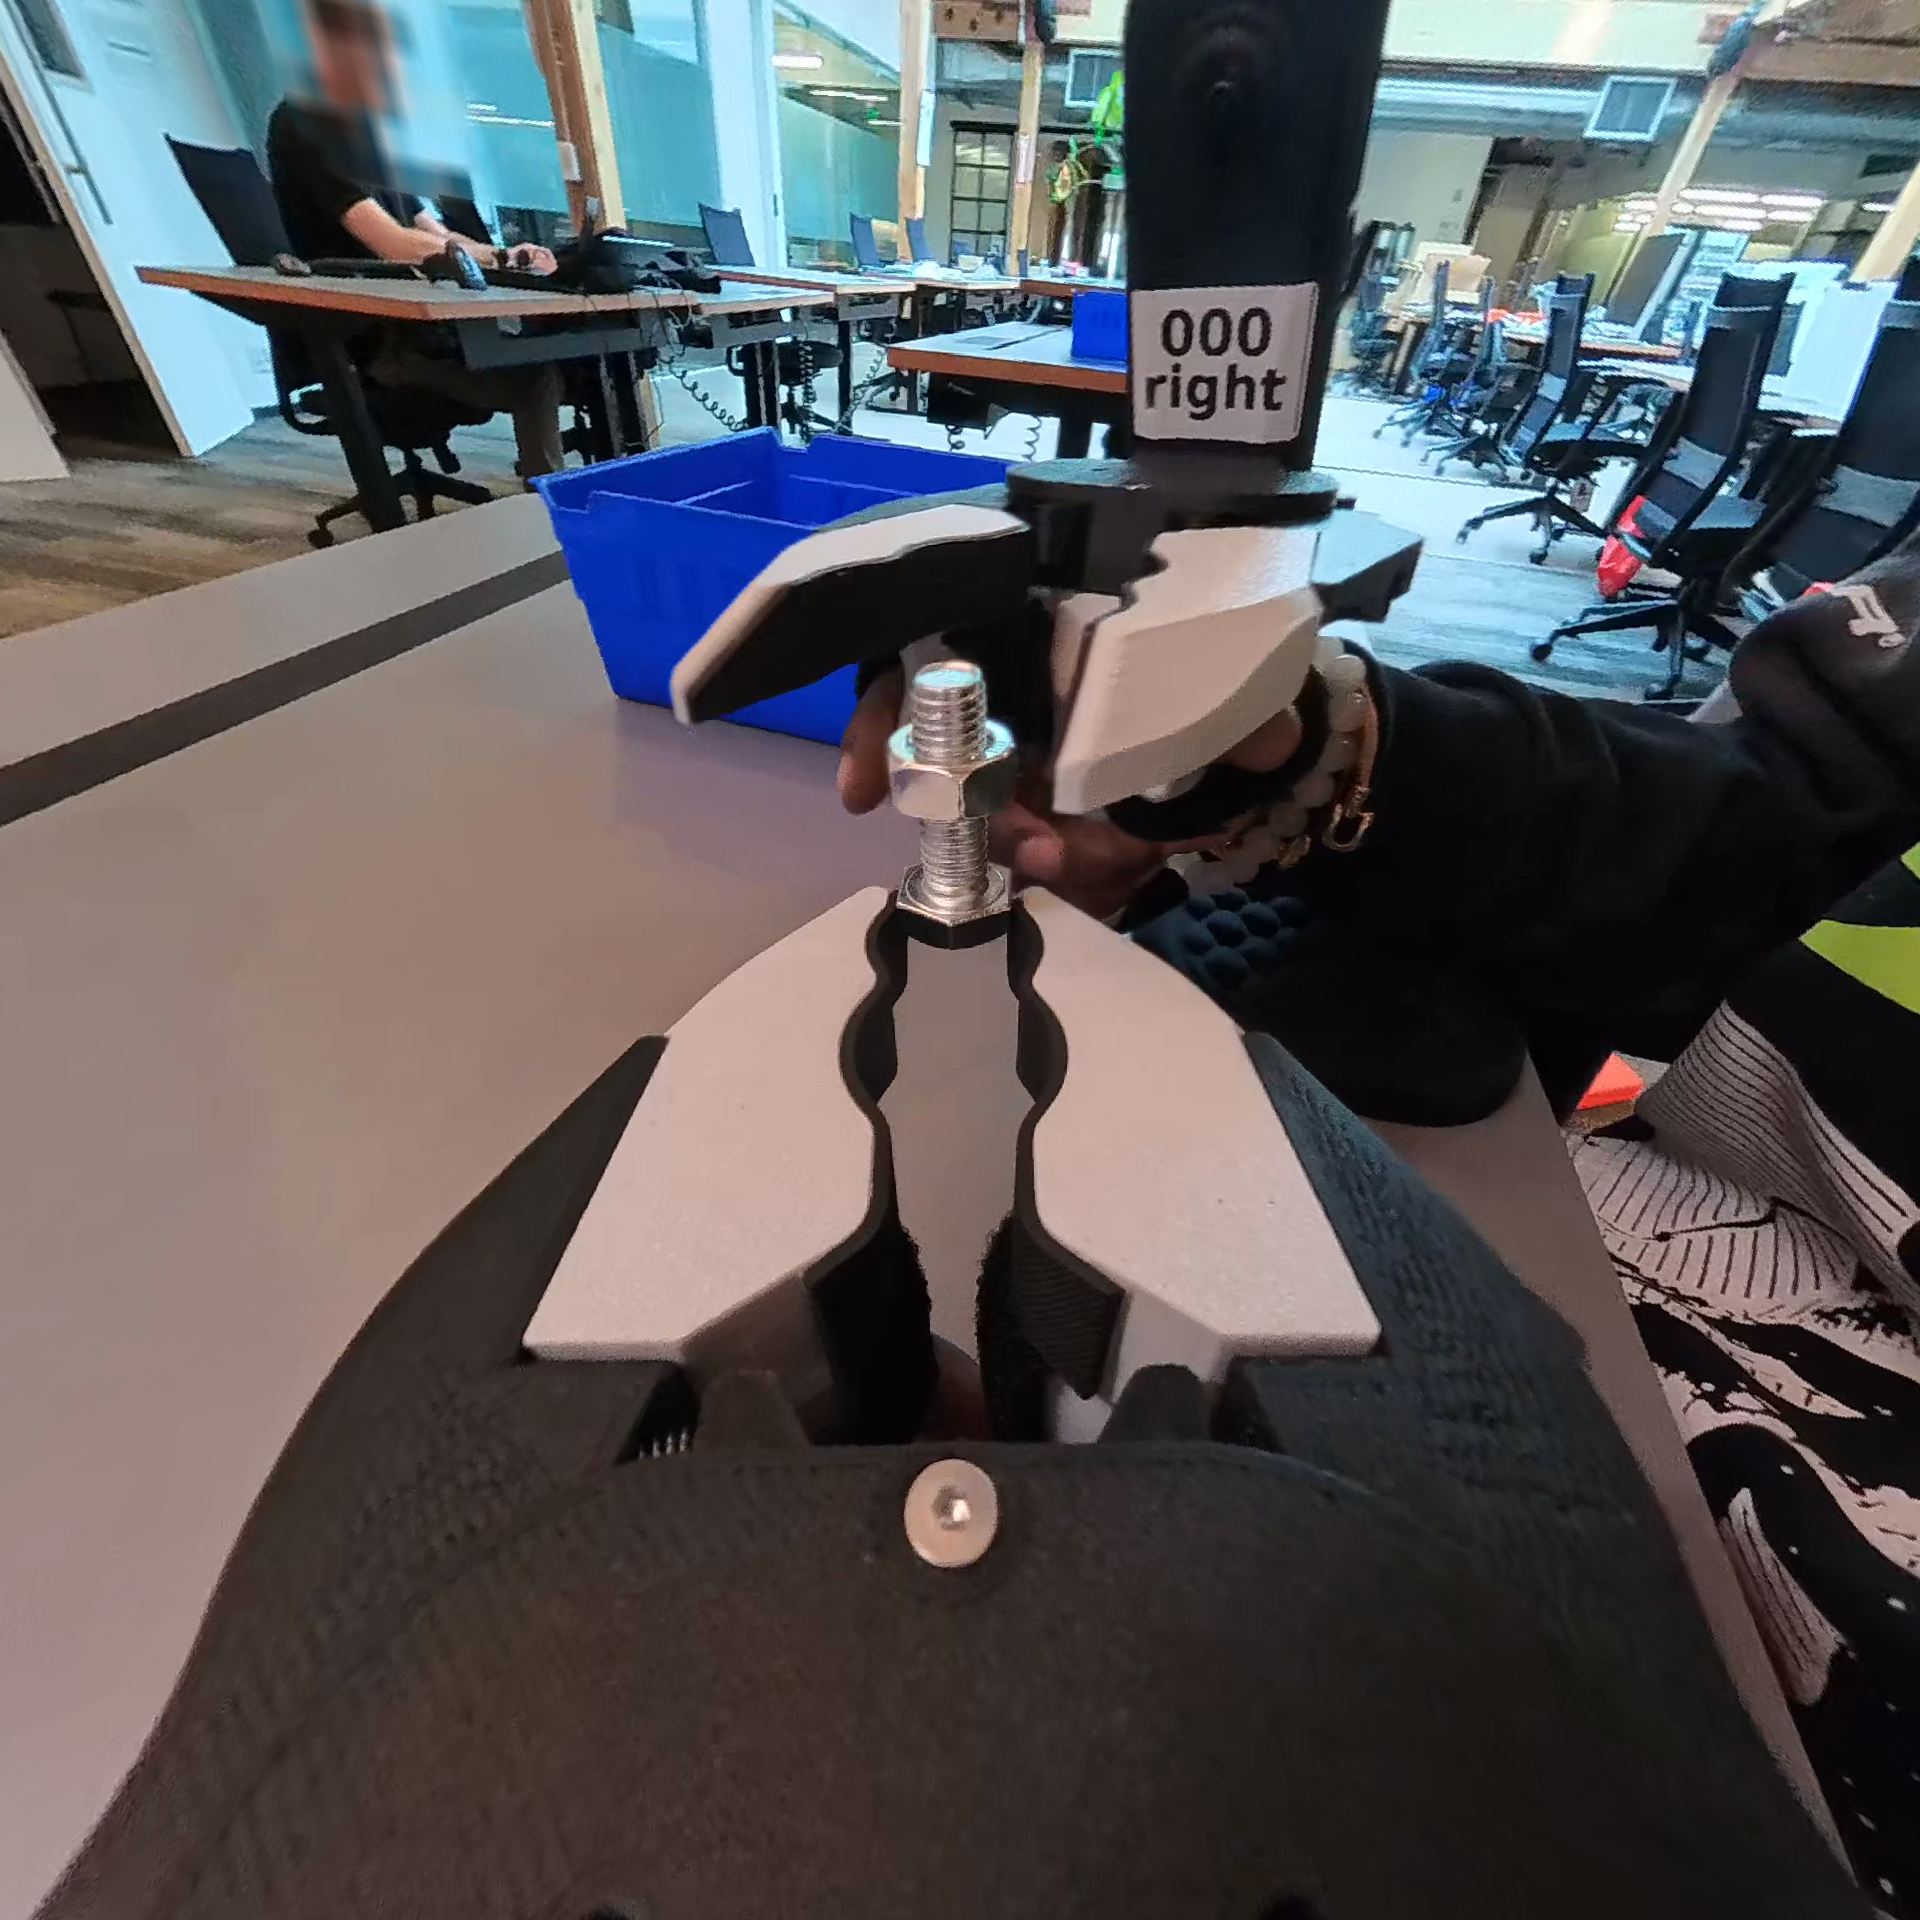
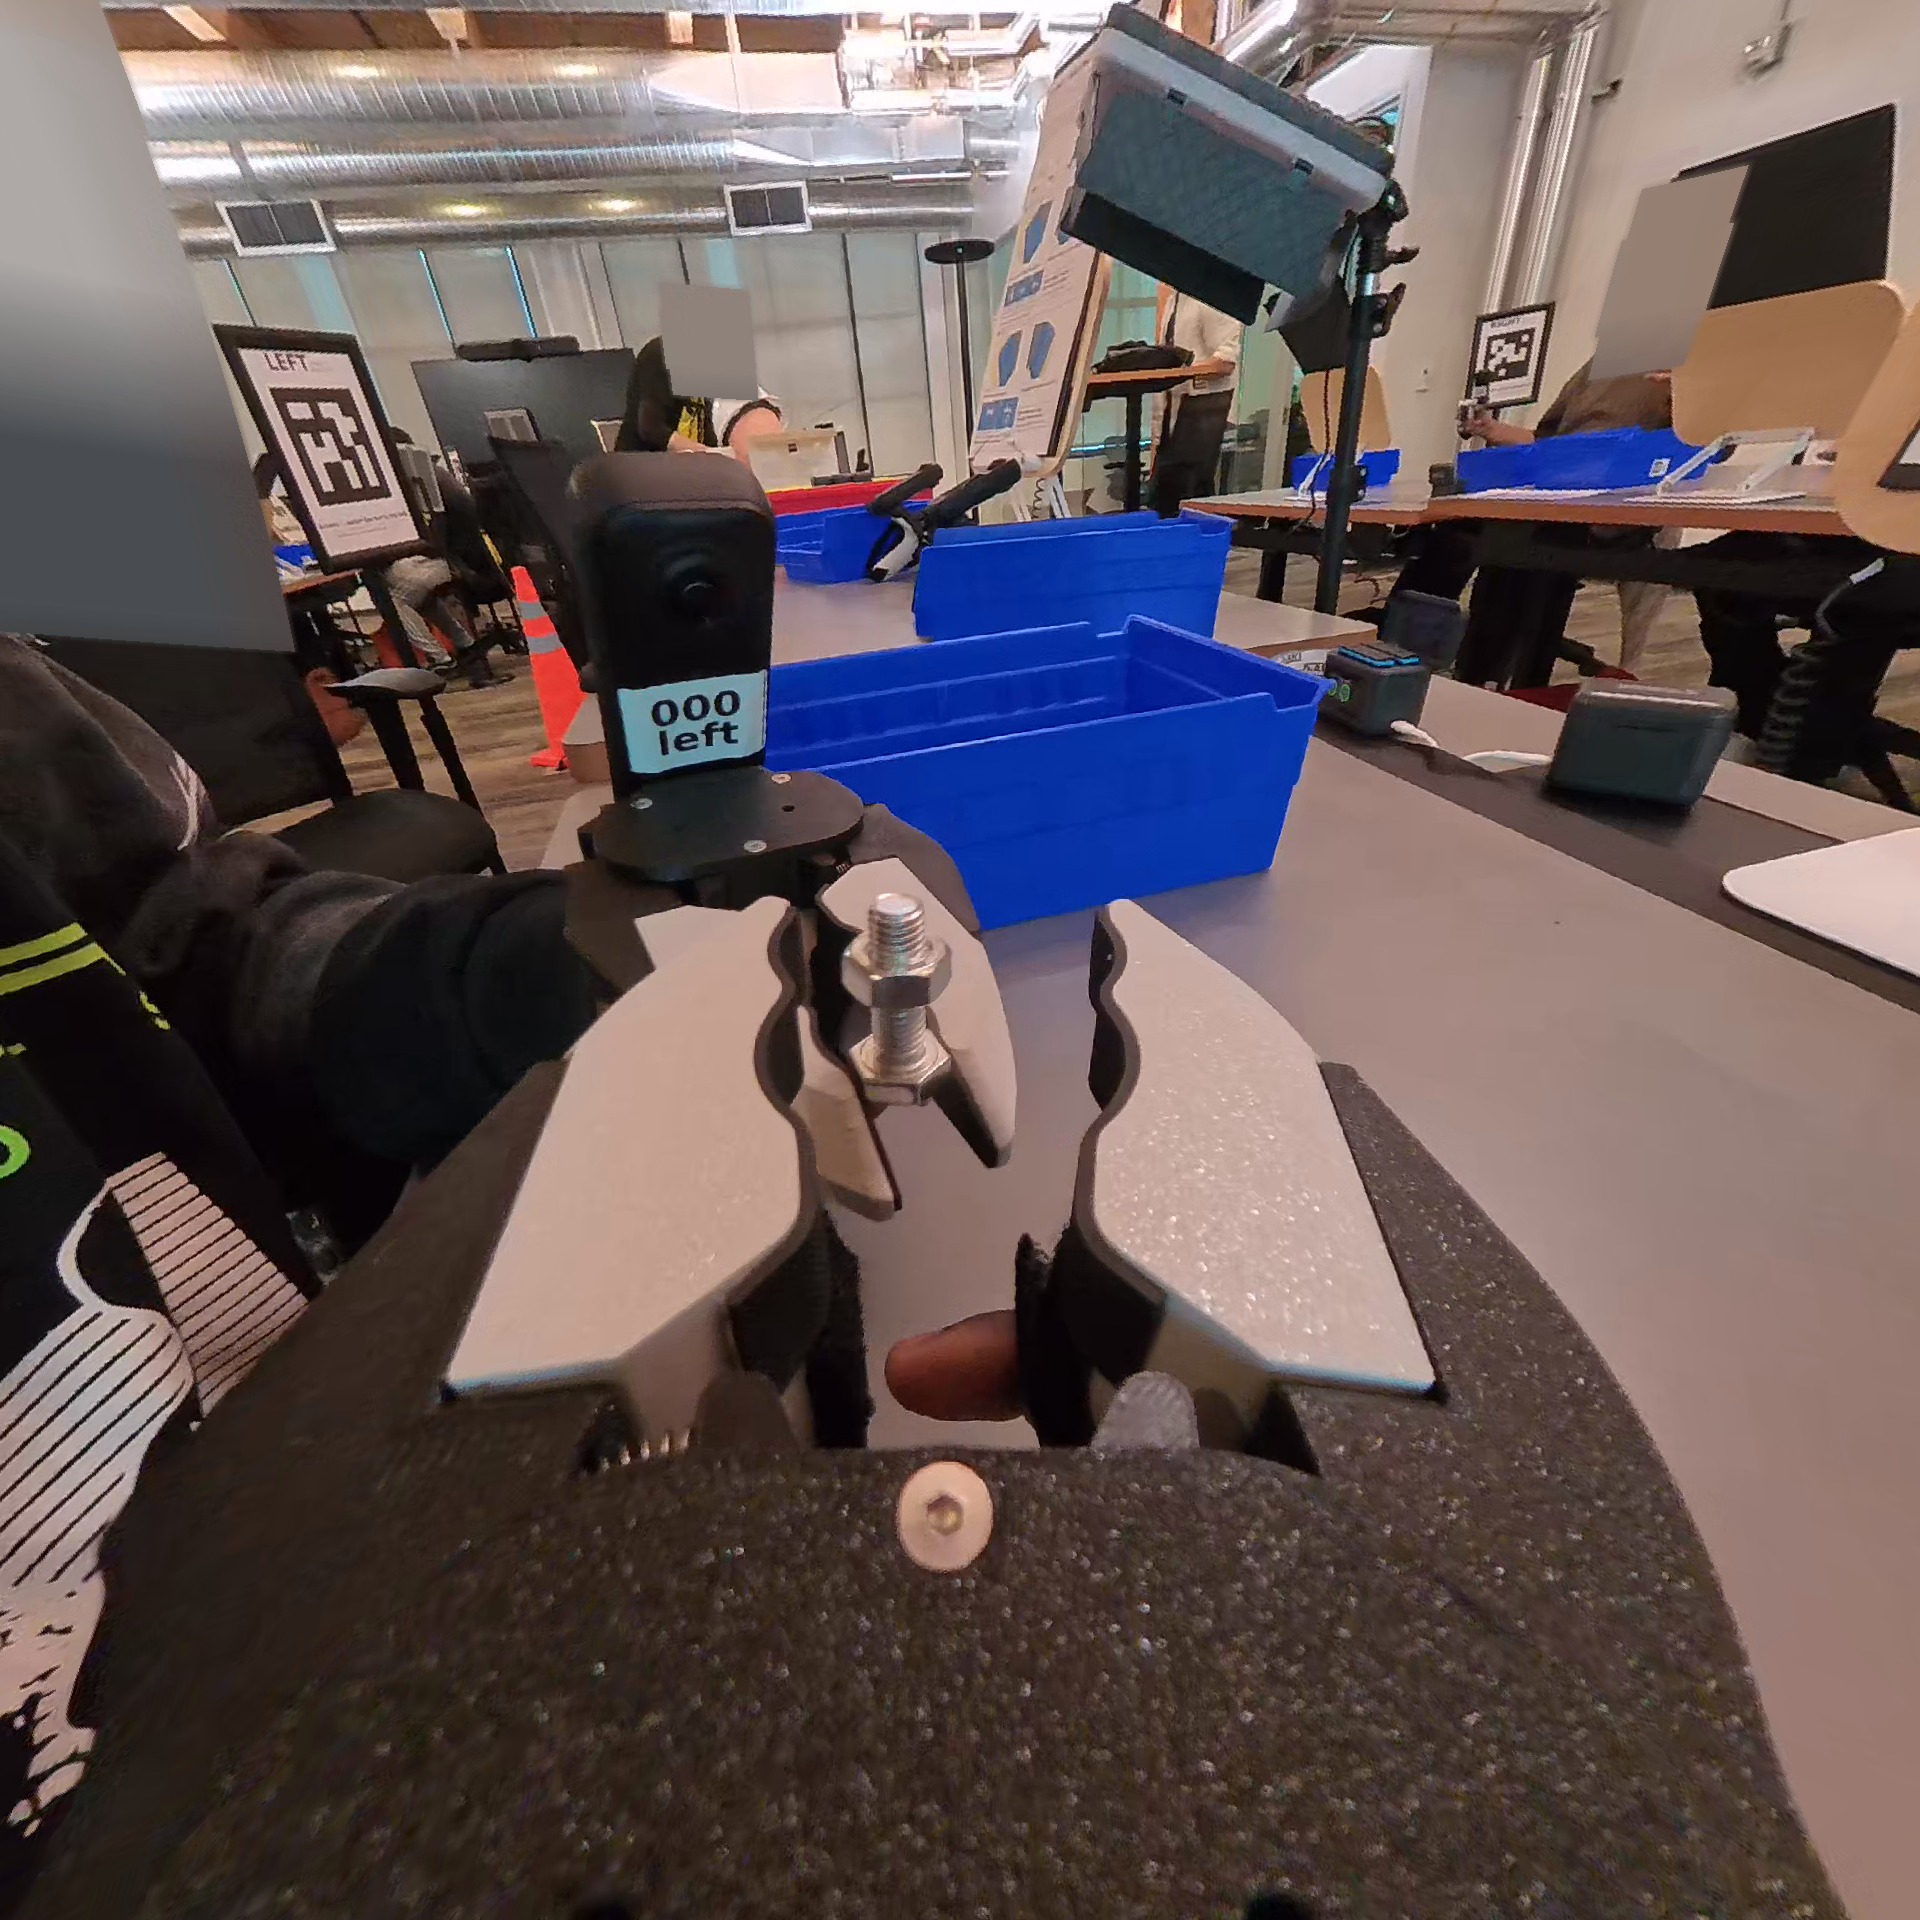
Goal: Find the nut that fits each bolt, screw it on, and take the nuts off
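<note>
A silver bolt (image 1: pixel 948 862) stands upright, threads up, with a silver hex nut (image 1: pixel 951 771) partway down its shaft. My left gripper (image 1: pixel 952 916) is shut on the bolt's hex head, which sits at the very fingertips. The right wrist view shows the same: the left gripper (image 2: pixel 925 1132) clamps the bolt (image 2: pixel 896 1023), and the nut (image 2: pixel 896 968) sits above the head. My right gripper (image 2: pixel 940 940) is open wide. Its fingers (image 2: pixel 1164 1039) stand either side of the nut without touching it. In the left wrist view the right gripper (image 1: pixel 883 727) hovers just behind the bolt's top.
A blue bin (image 2: pixel 1039 790) stands on the grey table (image 2: pixel 1507 1091) just beyond the grippers; it also shows in the left wrist view (image 1: pixel 665 551). Grey devices (image 2: pixel 1642 743) and a white pad (image 2: pixel 1829 894) lie at the right. A sleeved arm (image 1: pixel 1558 831) reaches in from the right. The gap from one gripper's tips to the other's is roughly 5 cm.
</note>
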A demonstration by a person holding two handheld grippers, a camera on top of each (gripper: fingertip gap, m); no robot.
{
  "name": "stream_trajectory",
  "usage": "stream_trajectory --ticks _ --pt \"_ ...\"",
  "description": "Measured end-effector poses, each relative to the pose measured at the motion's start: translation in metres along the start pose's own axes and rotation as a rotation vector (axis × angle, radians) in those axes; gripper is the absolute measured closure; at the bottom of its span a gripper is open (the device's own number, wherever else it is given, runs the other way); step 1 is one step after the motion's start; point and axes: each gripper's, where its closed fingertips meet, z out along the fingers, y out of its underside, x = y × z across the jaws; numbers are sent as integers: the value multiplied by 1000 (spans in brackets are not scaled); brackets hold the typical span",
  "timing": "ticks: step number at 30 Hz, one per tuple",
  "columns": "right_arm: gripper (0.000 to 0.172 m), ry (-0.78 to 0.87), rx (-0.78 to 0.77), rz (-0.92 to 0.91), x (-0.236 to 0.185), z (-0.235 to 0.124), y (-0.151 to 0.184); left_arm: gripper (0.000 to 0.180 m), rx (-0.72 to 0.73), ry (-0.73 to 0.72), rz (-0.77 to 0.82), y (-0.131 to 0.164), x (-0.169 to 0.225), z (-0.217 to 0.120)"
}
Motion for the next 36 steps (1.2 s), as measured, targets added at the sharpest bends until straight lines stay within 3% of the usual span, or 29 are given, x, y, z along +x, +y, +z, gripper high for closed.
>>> stream_trajectory --ticks 8,11,12,14,19,22,32,34,35,36 --pt "126 -20 3 -26 -3 -9 -5 162 57 29 17 -8 5 -3" --pt "155 16 26 -38 4 -17 -9 162 81 18 14 -12 2 -7" --pt "156 41 36 -46 8 -19 -10 162 89 17 12 -14 1 -8" --pt "155 20 45 -39 6 -20 -12 162 79 8 16 -12 0 -8" --pt "131 -68 38 -1 -10 -11 -8 162 42 9 43 -6 3 -4" --pt "126 -77 8 -8 -14 -4 -1 162 14 12 67 -2 6 -1" --pt "127 -42 -23 -52 -8 -8 1 162 39 24 79 -7 9 -3" --pt "133 -24 -9 -57 -2 -17 -4 162 65 12 67 -11 5 -6" --pt "151 18 13 -56 5 -22 -8 162 74 13 63 -12 5 -8" --pt "157 54 47 -54 13 -28 -13 162 76 7 60 -13 3 -8"
